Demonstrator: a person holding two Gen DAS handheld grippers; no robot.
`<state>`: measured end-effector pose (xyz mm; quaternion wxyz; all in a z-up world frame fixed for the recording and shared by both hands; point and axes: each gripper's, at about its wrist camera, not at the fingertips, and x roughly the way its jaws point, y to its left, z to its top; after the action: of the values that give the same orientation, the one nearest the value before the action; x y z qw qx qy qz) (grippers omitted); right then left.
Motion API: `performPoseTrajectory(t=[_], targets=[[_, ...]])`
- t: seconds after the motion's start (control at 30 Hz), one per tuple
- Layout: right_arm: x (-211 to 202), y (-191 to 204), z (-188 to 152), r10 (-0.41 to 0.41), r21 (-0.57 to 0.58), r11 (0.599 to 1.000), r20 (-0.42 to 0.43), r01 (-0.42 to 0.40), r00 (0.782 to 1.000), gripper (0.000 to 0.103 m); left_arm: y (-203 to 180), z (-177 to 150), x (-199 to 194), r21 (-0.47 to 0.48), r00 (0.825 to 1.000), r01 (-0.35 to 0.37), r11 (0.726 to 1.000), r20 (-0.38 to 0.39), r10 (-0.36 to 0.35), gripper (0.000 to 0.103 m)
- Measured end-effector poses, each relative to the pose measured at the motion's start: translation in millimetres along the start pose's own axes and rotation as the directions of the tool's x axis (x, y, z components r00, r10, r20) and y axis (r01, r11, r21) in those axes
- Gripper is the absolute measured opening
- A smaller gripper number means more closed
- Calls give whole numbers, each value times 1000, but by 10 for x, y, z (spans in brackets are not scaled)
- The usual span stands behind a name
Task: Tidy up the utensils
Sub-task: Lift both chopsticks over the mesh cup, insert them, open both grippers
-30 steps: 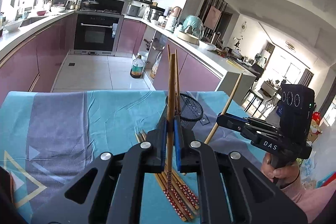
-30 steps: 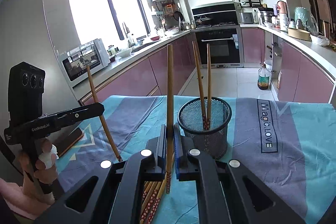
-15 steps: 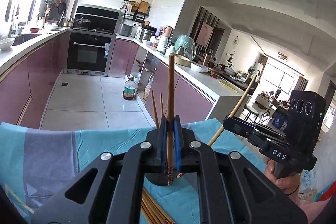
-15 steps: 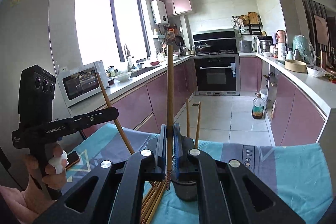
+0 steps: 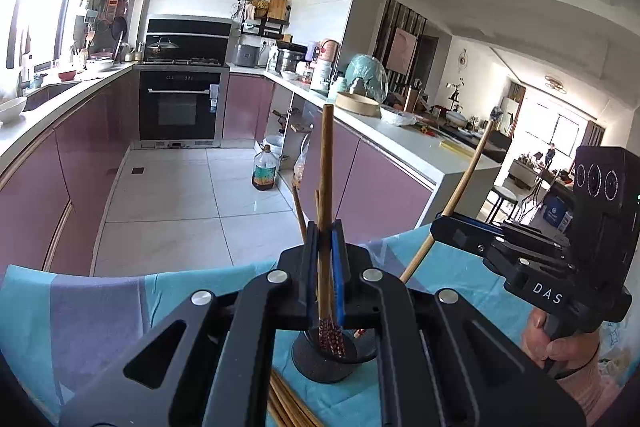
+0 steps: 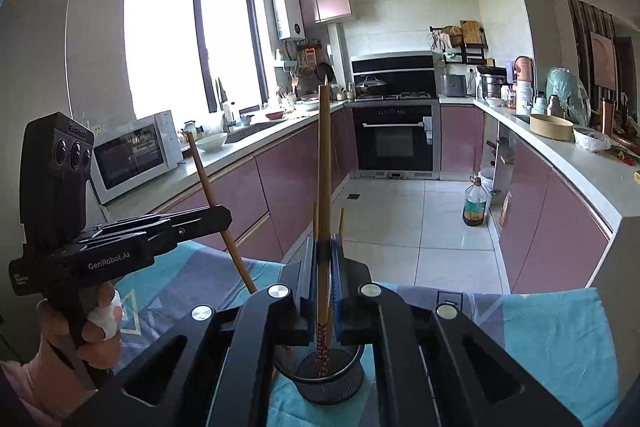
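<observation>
In the left wrist view my left gripper [image 5: 325, 229] is shut on an upright wooden chopstick [image 5: 327, 163]. Its red patterned end hangs just over the black mesh cup [image 5: 324, 365], where two chopsticks [image 5: 298, 207] stand. To the right, my right gripper [image 5: 438, 225] grips a second chopstick [image 5: 460, 195], slanted. The right wrist view shows that gripper [image 6: 324, 241] shut on its chopstick [image 6: 324, 163], whose patterned end dips into the mesh cup [image 6: 328, 385]. At the left of that view, the left gripper [image 6: 226, 215] holds its slanted chopstick [image 6: 206, 179].
A teal and grey cloth [image 5: 100, 307] covers the table, its far edge just beyond the cup. Loose chopsticks [image 5: 286, 407] lie on it below my left gripper. A person's hand [image 6: 100, 315] grips the left handle. Kitchen counters, an oven and an oil bottle [image 5: 264, 173] lie beyond.
Both grippers have risen and moved forward with their chopsticks. The cup has slid from ahead of the fingers to under them, and most of the loose pile has left view.
</observation>
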<state>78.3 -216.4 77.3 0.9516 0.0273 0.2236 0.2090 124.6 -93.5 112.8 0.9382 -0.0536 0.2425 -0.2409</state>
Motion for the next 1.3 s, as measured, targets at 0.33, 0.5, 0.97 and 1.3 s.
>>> performPoseTrajectory(t=[0.33, 0.5, 0.97, 1.3], targets=[[454, -87, -231, 13, 35, 999, -197, -6, 980, 5, 141, -285, 528, -5, 986, 36, 999, -164, -37, 7], [593, -92, -248, 4, 45, 999, -236, 7, 972, 6, 248, -269, 659, -23, 982, 40, 999, -184, -44, 7], [655, -155, -313, 1, 95, 995, -213, 20, 977, 13, 331, -374, 738, -26, 982, -8, 1000, -190, 3, 13], [424, -31, -377, -2, 81, 997, -146, 14, 989, 33, 203, -512, 442, 19, 988, -90, 996, -128, 91, 36]])
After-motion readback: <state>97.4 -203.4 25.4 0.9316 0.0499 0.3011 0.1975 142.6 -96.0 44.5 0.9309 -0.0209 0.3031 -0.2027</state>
